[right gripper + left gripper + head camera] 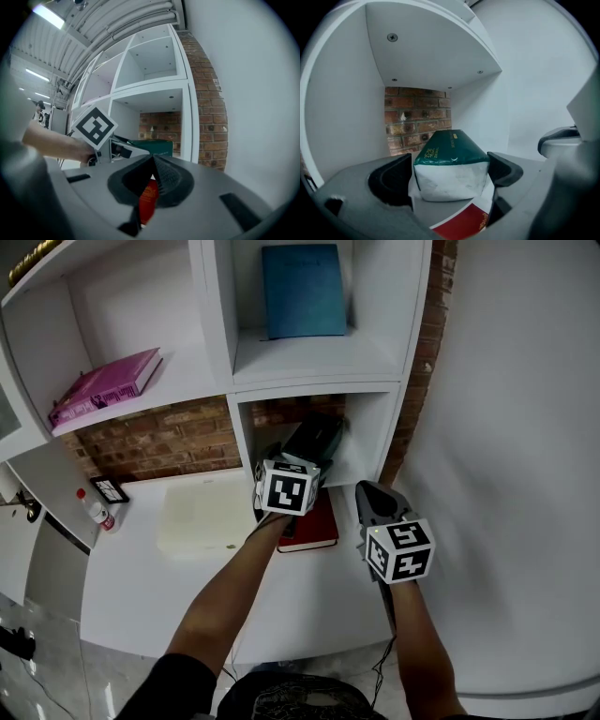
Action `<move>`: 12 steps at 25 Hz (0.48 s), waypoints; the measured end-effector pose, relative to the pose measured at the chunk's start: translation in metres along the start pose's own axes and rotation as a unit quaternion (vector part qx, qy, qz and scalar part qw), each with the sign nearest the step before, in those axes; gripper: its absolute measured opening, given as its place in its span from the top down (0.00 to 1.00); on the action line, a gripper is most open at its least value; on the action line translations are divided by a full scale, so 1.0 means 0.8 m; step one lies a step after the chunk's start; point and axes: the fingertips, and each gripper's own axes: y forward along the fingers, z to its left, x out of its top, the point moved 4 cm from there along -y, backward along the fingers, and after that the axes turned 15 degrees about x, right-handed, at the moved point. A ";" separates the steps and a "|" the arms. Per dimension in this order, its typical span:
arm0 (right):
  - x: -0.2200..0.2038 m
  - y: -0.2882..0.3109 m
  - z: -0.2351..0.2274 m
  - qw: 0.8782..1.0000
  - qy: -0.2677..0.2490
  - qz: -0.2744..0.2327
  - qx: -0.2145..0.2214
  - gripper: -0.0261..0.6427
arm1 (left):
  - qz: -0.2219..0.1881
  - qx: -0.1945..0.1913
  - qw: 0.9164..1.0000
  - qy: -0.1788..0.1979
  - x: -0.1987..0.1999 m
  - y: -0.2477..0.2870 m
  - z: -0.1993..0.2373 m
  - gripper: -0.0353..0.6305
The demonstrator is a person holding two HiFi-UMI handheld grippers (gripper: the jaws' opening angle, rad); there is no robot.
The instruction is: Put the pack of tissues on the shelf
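Closest in, the right gripper hangs over the front of the white surface. Its jaws are closed tip to tip with nothing in them, and the plain white wall runs close along its right side.

Just ahead and to its left, the left gripper reaches into the lower compartment of the white shelf unit. Its jaws stand wide open, and the green-topped, white-ended pack of tissues sits between them inside that compartment. There's a clear gap at the left jaw, and the right jaw sits just beside the pack's corner.

Below the gripper, a dark red hardback book lies flat at the mouth of the compartment. To the left, a flat cream rectangular box rests on the surface, well apart from the book, with open white surface in front of it.

Inside, there's room: white side walls stand off the pack on both sides, and the ceiling is well above it. The red brick back wall shows behind.

Higher up, a blue book stands in the upper compartment, and a pink book lies on the left shelf.
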 end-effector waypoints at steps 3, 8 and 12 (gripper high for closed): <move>0.006 -0.007 0.004 1.000 0.000 -0.004 0.002 0.96 | -0.005 0.003 1.000 0.005 0.003 -0.021 0.004 0.21; 0.018 -0.024 0.014 1.000 -0.004 -0.012 0.010 0.96 | -0.018 0.012 1.000 0.006 0.003 -0.059 0.010 0.25; 0.023 -0.035 0.025 1.000 -0.008 -0.015 0.018 0.96 | -0.033 0.020 0.999 0.002 0.005 -0.094 0.020 0.32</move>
